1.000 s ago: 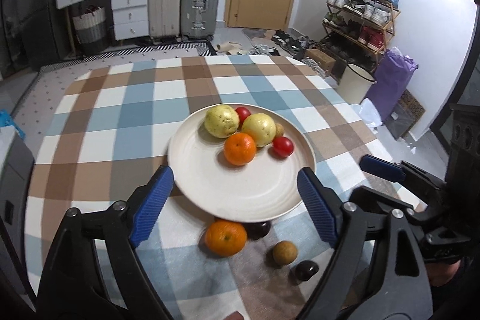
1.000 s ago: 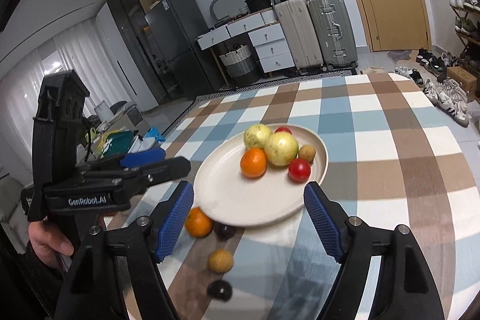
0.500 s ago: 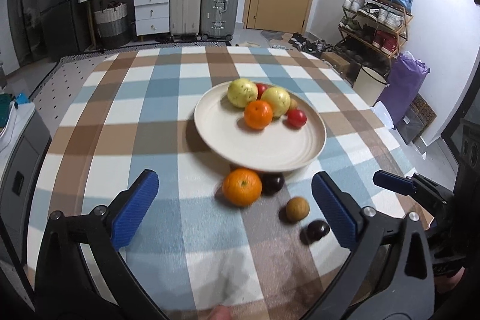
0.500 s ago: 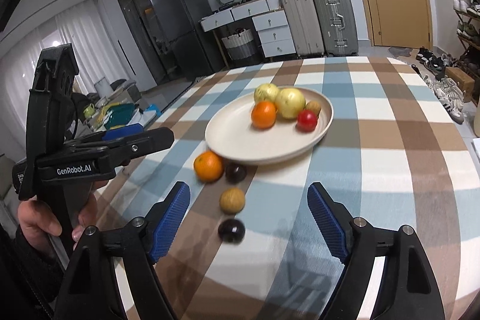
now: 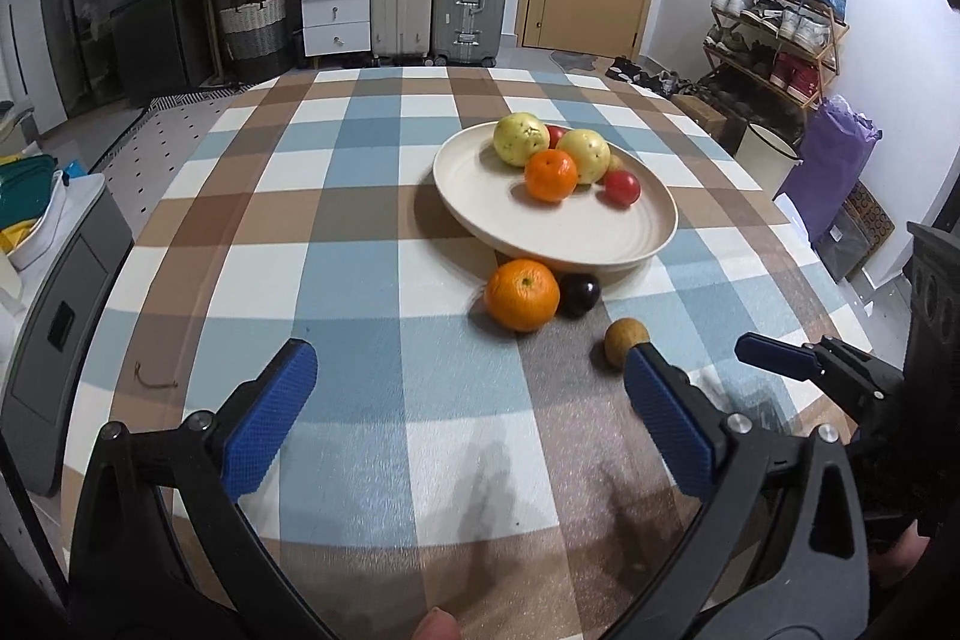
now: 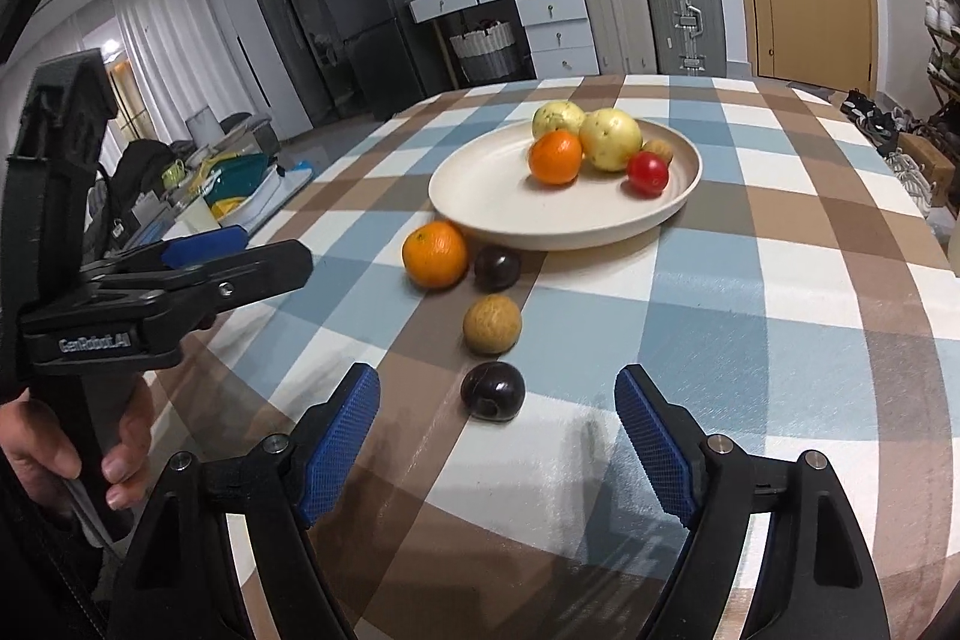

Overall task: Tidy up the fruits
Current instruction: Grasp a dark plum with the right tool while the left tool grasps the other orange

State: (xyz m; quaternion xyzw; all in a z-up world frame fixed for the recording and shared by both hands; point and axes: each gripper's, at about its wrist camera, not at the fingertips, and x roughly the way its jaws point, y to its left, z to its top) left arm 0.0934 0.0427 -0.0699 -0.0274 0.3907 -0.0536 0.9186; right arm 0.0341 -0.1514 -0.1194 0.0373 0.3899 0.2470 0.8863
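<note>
A cream plate (image 5: pixel 456 196) (image 6: pixel 456 196) holds two yellow-green fruits, an orange (image 5: pixel 551 175), red fruits and a small brown one. On the checked cloth in front of it lie an orange (image 5: pixel 521 295) (image 6: pixel 434 254), a dark plum (image 5: pixel 579 294) (image 6: pixel 497 268), a brown round fruit (image 5: pixel 624 340) (image 6: pixel 492 324) and a second dark plum (image 6: pixel 493 391). My left gripper (image 5: pixel 468 358) stands wide open and empty, short of the loose orange. The right gripper (image 6: pixel 498 379) is open, and the near plum lies untouched on the cloth between its tips.
The round table (image 5: pixel 360 280) has a checked cloth and drops off close on the right. A person's hand (image 6: pixel 120 448) holds the left gripper (image 6: pixel 240 256) at the left of the right wrist view. Suitcases, drawers and a shoe rack stand far behind.
Both grippers have drawn back from the plate toward the table's near edge and sunk lower. The left jaws have spread wider. The fruits have not moved.
</note>
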